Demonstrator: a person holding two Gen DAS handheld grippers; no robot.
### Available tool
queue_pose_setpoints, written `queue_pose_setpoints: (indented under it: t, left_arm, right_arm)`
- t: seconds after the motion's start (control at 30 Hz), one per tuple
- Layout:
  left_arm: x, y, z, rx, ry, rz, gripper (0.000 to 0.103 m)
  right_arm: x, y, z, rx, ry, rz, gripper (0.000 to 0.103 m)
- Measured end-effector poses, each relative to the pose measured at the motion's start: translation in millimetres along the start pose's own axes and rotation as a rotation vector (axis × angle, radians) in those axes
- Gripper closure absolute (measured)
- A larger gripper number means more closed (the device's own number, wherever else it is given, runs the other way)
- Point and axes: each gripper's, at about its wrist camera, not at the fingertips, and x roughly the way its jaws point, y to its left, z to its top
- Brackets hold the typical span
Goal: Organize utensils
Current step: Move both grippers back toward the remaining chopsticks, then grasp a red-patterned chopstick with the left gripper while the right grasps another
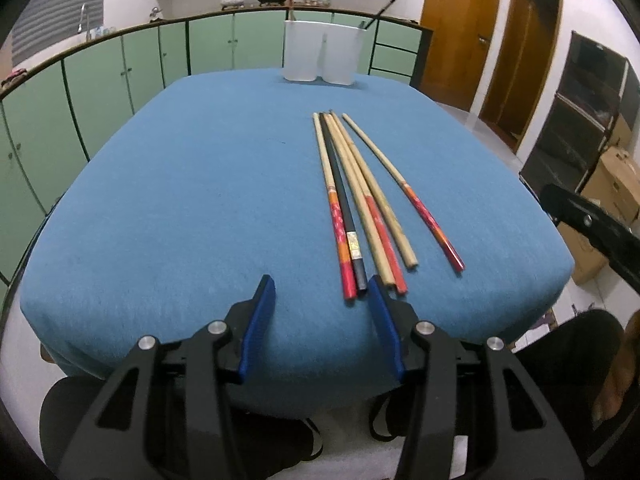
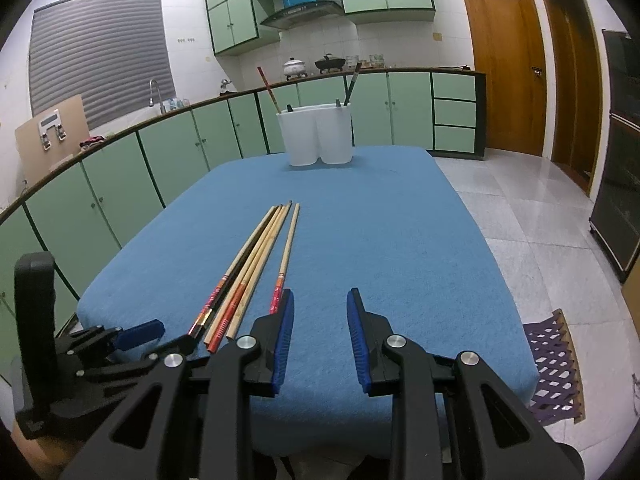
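Note:
Several long chopsticks lie side by side on the blue table cloth, and one red-ended chopstick lies apart to their right. My left gripper is open over the table's near edge. Nothing is between its fingers, and its right fingertip is beside the bundle's near ends. In the right wrist view the bundle lies left of my right gripper, which is open and holds nothing. The lone chopstick ends behind its left finger. A white two-compartment holder stands at the far edge with a few chopsticks in it.
Green cabinets and a counter with pots run behind and left of the table. Tiled floor, wooden doors and a purple mat are to the right. My left gripper shows at the lower left of the right wrist view.

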Motion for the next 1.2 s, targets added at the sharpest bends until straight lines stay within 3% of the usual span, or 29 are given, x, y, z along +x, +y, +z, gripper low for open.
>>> queue_pose_setpoints:
  t: [0.07, 0.2, 0.43, 0.9, 0.97, 1.1, 1.2]
  left_arm:
    - [1.5, 6.8, 2.4, -0.032, -0.001, 0.030, 0.059]
    - [-3.7, 11.3, 3.4, -0.062, 0.008, -0.013, 0.061]
    - [-16.4, 22.3, -4.5, -0.043, 0.010, 0.036, 0.060]
    - [-6.7, 15.0, -4.7, -0.008, 0.017, 0.002, 0.061]
    - [-5.4, 15.6, -3.7, -0.009, 0.009, 0.000, 0.066]
    - [-3.6, 16.0, -1.8, -0.003, 0.000, -0.025, 0.087]
    - [-1.7, 16.0, -0.4, 0.004, -0.006, -0.050, 0.095]
  right_arm:
    - [-0.3, -0.3, 0.3, 0.000, 0.001, 0.001, 0.076]
    - [0.1, 0.1, -0.7, -0.002, 0.005, 0.001, 0.076]
    - [0.6, 2.3, -3.1, -0.004, 0.010, 0.006, 0.076]
    - [10.3, 17.6, -18.2, -0.044, 0.054, 0.020, 0.076]
    - [12.7, 18.8, -19.2, -0.051, 0.058, 0.020, 0.076]
    - [19.1, 25.7, -25.1, -0.067, 0.075, 0.025, 0.076]
    - [25.5, 30.9, -29.9, -0.081, 0.094, 0.031, 0.076]
